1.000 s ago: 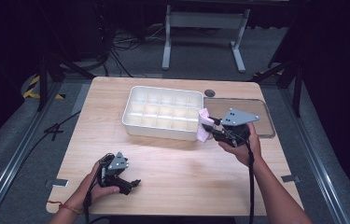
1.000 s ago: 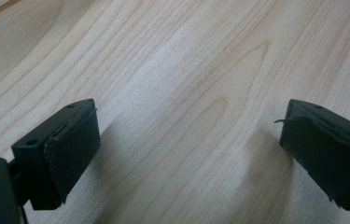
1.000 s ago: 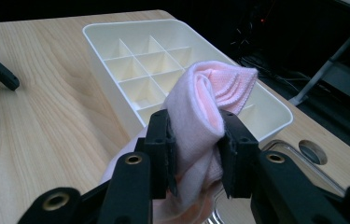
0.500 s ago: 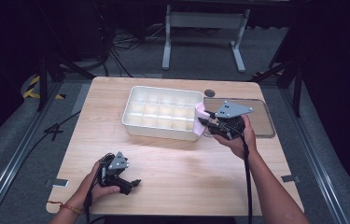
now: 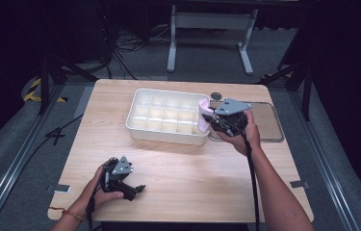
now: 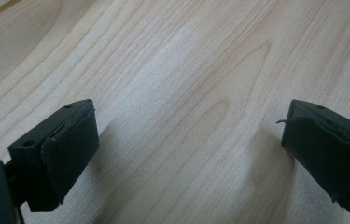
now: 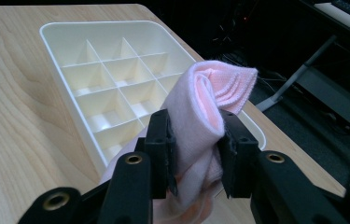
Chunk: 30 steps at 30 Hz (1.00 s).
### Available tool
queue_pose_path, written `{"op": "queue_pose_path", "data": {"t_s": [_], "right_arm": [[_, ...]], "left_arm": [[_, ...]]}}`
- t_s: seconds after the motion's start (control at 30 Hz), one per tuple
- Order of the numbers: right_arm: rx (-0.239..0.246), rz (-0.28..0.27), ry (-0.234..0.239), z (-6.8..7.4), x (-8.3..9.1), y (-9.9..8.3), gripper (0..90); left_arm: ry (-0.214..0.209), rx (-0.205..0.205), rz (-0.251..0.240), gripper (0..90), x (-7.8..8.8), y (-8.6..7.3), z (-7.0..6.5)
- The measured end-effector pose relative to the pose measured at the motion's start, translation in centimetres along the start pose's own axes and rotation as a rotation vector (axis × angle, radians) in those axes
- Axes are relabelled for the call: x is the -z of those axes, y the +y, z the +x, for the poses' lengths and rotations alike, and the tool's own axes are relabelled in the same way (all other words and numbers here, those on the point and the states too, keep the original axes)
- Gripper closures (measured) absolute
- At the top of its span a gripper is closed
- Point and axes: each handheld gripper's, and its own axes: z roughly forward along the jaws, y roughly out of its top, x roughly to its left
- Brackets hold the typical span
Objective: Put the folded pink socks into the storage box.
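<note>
A folded pink cloth [image 7: 200, 116] is pinched between the two black jaws of my right gripper [image 7: 196, 140], which is shut on it. In the high view the right gripper [image 5: 212, 118] holds the pink cloth [image 5: 204, 114] over the right end of a white divided tray [image 5: 166, 132], above its rightmost compartments. The tray's compartments [image 7: 112, 79] show nothing inside. My left gripper [image 5: 132, 190] rests low near the table's front left, its jaws wide apart over bare wood [image 6: 186, 116] with nothing between them.
A clear flat lid or tray [image 5: 267, 120] lies to the right of the white tray, behind the right hand. A small dark round disc [image 5: 215, 96] sits near the table's far edge. Bare wood lies between the two hands.
The right gripper has carried the pink cloth to the left and a little up, from beside the tray's right end to over its rightmost compartments. The left gripper has stayed put.
</note>
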Motion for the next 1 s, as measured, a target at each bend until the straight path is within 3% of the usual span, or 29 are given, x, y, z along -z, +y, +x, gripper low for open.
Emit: {"op": "queue_pose_path", "data": {"t_s": [0.3, 0.6, 1.0], "right_arm": [[0.003, 0.032, 0.009, -0.5, -1.7, -0.1, 68.2], [0.011, 0.082, 0.030, 0.2, -3.7, -1.0, 68.2], [0.014, 0.138, 0.009, -0.1, -5.3, -1.8, 68.2]], "left_arm": [[-0.008, -0.015, 0.002, 3.4, -0.2, 0.2, 0.2], [-0.004, -0.008, -0.001, 3.7, -0.2, 0.2, 0.1], [-0.001, -0.007, 0.000, 3.8, -0.2, 0.2, 0.1]]}}
